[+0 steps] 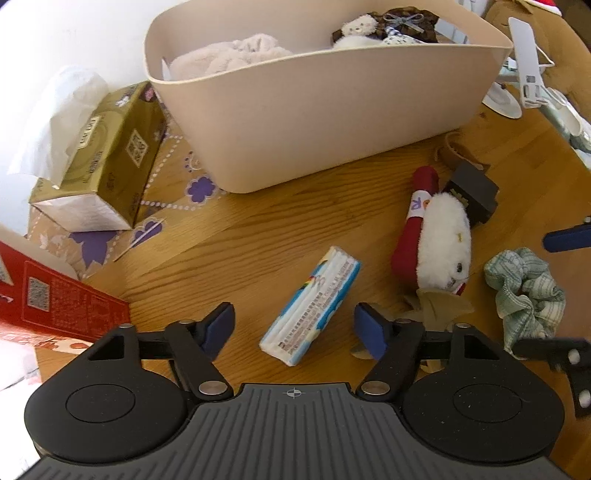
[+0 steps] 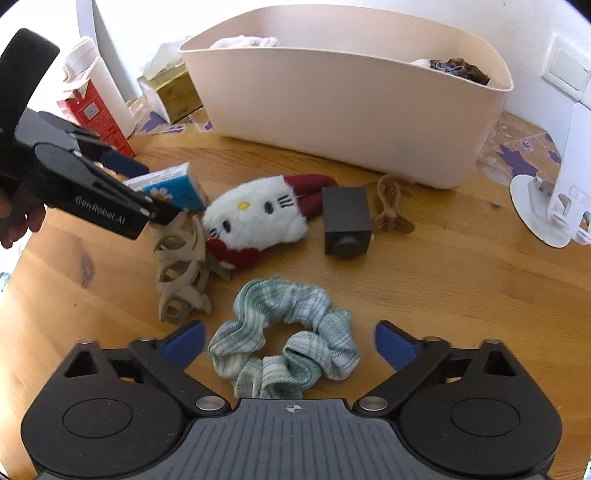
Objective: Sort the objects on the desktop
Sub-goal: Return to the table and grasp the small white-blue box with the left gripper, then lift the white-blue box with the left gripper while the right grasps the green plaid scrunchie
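Both tongs hang apart over their targets, nothing clamped yet.

Left gripper (image 1: 294,326) straddles the blue-and-white tissue packet (image 1: 311,305), long axis slanting toward the beige plastic tub (image 1: 314,122); right gripper (image 2: 289,345) brackets the pale green scrunchie (image 2: 284,341) on the wooden table (image 2: 443,295). The tub, toward the table's far edge, holds plush stuff.

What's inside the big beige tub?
In the beige tub sit a fluffy pale plush, a small teddy and something brown with a bow. Its wall hides whatever lies lower down.
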Available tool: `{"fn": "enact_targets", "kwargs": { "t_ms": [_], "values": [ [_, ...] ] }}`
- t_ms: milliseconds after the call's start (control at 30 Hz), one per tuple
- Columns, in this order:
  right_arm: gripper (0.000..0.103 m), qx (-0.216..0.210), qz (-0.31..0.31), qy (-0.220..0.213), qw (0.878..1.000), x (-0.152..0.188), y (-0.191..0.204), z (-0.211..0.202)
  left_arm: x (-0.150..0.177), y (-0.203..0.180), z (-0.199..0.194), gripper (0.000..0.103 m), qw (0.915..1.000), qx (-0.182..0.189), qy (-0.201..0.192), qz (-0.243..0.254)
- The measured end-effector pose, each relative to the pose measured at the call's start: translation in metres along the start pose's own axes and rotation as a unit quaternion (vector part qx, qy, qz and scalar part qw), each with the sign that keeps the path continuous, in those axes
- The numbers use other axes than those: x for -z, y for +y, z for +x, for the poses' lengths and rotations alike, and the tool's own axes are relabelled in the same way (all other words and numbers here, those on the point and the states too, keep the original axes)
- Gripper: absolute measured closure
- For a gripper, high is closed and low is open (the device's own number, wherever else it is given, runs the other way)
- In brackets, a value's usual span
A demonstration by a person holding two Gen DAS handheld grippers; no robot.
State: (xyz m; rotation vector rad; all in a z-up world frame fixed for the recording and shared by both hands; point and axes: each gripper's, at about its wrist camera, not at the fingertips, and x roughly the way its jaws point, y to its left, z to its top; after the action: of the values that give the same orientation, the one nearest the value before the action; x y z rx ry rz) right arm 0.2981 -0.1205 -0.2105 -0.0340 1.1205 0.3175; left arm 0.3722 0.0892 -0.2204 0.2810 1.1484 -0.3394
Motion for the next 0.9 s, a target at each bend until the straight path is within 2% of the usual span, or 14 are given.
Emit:
{"fn": "enact_targets", "kwargs": {
  "t_ms": [100, 133, 200, 233, 267, 300, 400, 500, 900],
  "values": [
    [0.021, 0.001, -0.001, 0.012, 1.0, 0.001, -0.002, 0.004, 0.0, 0.0, 0.003, 0.032, 0.9999, 0.003, 0.008, -0.007],
    [0.024, 0.004, -0.005, 0.013, 1.0, 0.001, -0.001, 0.004, 0.0, 0.001, 0.003, 0.036, 0.9999, 0.006, 0.008, -0.008],
    [0.04, 0.003, -0.009, 0.017, 1.0, 0.003, -0.001, 0.005, 0.0, 0.001, 0.003, 0.055, 0.9995, 0.028, 0.011, -0.005],
    [0.045, 0.001, -0.01, 0.018, 1.0, 0.004, -0.001, 0.005, 0.0, 0.001, 0.004, 0.072, 0.9994, 0.031, 0.014, -0.002],
    [0.053, 0.002, -0.012, 0.017, 1.0, 0.004, -0.001, 0.004, 0.0, 0.0, 0.005, 0.079, 0.9992, 0.036, 0.019, 0.001],
    [0.061, 0.004, -0.015, 0.016, 1.0, 0.005, -0.001, 0.003, 0.001, -0.001, 0.005, 0.08, 0.999, 0.039, 0.023, 0.0],
    [0.073, 0.009, -0.03, 0.01, 0.999, 0.006, 0.0, 0.0, 0.002, -0.001, 0.003, 0.084, 0.9987, 0.045, 0.021, -0.007],
    [0.078, 0.006, -0.04, 0.006, 0.999, 0.007, 0.0, -0.004, 0.004, -0.002, 0.001, 0.084, 0.9987, 0.046, 0.017, -0.011],
    [0.08, 0.003, -0.041, -0.002, 0.999, 0.021, -0.007, -0.029, 0.014, -0.011, -0.025, 0.084, 0.9991, 0.038, 0.001, -0.018]
  ]
}}
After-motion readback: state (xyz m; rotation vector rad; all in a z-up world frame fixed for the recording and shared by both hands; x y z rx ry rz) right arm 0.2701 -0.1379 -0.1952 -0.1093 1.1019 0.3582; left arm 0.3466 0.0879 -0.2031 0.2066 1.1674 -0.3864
